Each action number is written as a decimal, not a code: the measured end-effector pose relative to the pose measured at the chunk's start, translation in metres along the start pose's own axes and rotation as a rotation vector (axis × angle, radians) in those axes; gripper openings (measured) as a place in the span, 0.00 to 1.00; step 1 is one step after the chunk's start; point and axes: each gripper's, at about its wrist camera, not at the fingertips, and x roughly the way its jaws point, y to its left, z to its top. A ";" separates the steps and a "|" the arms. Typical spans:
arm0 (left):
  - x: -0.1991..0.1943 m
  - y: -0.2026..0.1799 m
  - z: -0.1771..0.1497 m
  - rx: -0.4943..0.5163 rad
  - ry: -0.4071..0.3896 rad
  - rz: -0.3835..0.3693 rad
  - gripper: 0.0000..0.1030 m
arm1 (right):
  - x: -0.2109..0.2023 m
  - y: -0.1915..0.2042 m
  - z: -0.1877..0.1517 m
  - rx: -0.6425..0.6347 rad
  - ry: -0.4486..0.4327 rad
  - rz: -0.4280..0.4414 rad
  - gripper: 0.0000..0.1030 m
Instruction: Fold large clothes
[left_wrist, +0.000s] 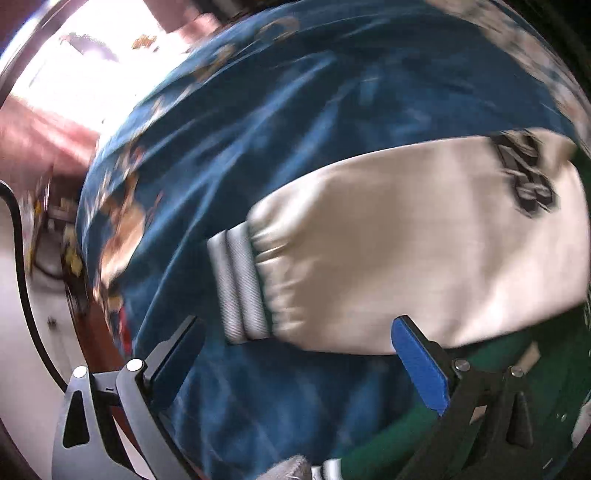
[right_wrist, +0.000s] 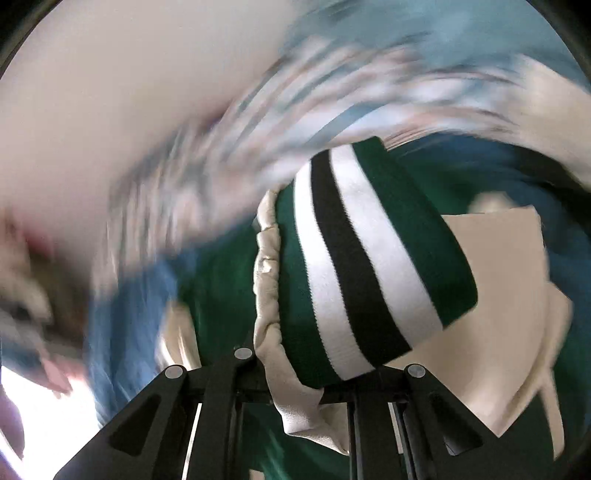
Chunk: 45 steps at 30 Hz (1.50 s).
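Note:
A green and cream varsity jacket lies on a blue patterned sheet (left_wrist: 295, 122). In the left wrist view its cream sleeve (left_wrist: 406, 251) with a grey striped cuff (left_wrist: 240, 288) stretches across the sheet, and the green body (left_wrist: 498, 369) is at the lower right. My left gripper (left_wrist: 295, 362) is open and empty, just below the cuff. In the right wrist view my right gripper (right_wrist: 321, 373) is shut on the jacket's other sleeve at its green, white and black striped cuff (right_wrist: 362, 266), which is held up close to the camera and hides the fingertips.
The blue sheet (right_wrist: 122, 325) covers the surface under the jacket. Beyond its left edge are a bright window area (left_wrist: 74, 74), a white surface with a black cable (left_wrist: 18, 258) and blurred clutter. The right wrist view is heavily motion-blurred.

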 end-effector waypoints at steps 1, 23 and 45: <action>0.006 0.011 -0.003 -0.026 0.019 -0.015 1.00 | 0.024 0.023 -0.014 -0.062 0.038 -0.012 0.14; 0.077 0.033 0.095 -0.542 -0.030 -0.327 0.21 | 0.001 -0.004 -0.081 -0.153 0.365 0.043 0.75; -0.003 0.027 0.156 0.066 -0.325 -0.037 0.87 | 0.046 0.027 -0.104 -0.281 0.414 0.218 0.61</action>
